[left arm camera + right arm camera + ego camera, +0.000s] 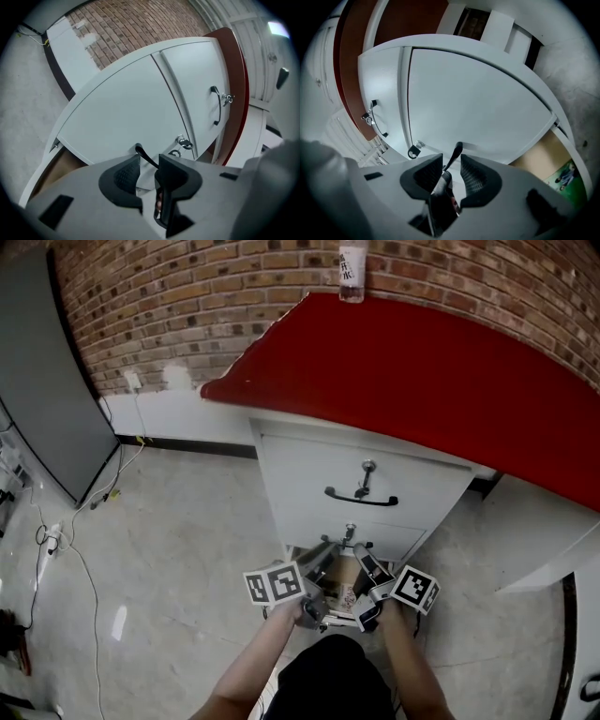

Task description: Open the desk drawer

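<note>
The white drawer unit (366,474) stands under a red desk top (422,371). Its lower drawer (126,108) is pulled out, and a brown inside (58,166) shows behind its front. My left gripper (149,161) and right gripper (451,164) meet side by side at that drawer's thin black handle (456,152). Each is open, and the handle (143,154) runs through the gap between the pads without being pressed. In the head view the left gripper (323,570) and right gripper (368,570) sit just below the lower lock's key (350,532).
The upper drawer is closed, with a black handle (361,499) and a key (367,466). A bottle (352,273) stands at the desk's back edge. A dark panel (47,381) leans at the left, with cables (56,540) on the floor. Something green (567,176) lies in the open drawer.
</note>
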A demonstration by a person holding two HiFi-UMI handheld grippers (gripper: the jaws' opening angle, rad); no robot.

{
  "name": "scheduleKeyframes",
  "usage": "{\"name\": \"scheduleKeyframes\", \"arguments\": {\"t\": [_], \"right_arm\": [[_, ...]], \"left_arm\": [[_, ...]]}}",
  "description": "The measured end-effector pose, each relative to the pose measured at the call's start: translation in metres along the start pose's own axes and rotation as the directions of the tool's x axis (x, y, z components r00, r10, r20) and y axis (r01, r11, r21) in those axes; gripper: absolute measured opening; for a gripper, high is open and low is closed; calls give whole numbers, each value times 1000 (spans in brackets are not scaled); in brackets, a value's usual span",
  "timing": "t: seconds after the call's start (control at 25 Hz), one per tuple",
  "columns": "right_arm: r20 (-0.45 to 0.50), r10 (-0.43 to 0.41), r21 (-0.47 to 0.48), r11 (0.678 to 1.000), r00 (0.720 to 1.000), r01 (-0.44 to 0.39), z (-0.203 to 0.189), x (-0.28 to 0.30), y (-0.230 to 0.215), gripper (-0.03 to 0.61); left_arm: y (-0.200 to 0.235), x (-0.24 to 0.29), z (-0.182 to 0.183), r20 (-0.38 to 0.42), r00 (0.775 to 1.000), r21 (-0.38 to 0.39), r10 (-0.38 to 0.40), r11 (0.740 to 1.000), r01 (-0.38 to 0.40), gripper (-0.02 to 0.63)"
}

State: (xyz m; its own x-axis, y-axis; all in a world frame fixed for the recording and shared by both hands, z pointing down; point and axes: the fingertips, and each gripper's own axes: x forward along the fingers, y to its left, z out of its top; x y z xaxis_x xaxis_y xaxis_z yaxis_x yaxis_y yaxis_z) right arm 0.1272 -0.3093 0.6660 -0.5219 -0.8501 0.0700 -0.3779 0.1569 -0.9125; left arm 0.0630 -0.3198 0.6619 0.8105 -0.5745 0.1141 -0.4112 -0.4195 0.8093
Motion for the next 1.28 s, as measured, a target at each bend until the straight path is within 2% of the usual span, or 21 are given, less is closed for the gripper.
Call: {"name": "scheduleKeyframes", "arguments": {"t": [0.12, 0.2, 0.44, 0.68, 0.96, 1.08, 1.28], "right_arm": [[27, -12, 0, 1000, 1000, 12, 4, 4, -2, 121], [43, -25, 5, 1000, 999, 25, 5, 5, -3, 93], [87, 3, 111, 994, 996, -13, 6, 6, -7, 70], [98, 8, 37, 999, 995, -11, 6, 5, -6, 69], [79, -6, -41, 999, 997, 9, 5, 4, -6, 71], [88, -3, -43, 999, 996, 6, 5, 5, -4, 71], [96, -11, -68, 997, 995, 18, 4, 3, -4, 72]], "left_arm": [[4, 6, 0, 4, 1000, -57, -23, 998, 23, 118], [4, 9, 2, 14, 999, -99, -44, 994, 45, 118], [9, 14, 3, 20, 998, -140, -59, 988, 61, 101], [8, 14, 2, 43, 995, -206, -90, 974, 97, 77], [7, 13, 1, 23, 995, -170, -95, 980, 98, 78], [7, 13, 2, 22, 994, -163, -104, 981, 106, 75], [5, 13, 0, -20, 996, -91, -85, 992, 83, 75]]}}
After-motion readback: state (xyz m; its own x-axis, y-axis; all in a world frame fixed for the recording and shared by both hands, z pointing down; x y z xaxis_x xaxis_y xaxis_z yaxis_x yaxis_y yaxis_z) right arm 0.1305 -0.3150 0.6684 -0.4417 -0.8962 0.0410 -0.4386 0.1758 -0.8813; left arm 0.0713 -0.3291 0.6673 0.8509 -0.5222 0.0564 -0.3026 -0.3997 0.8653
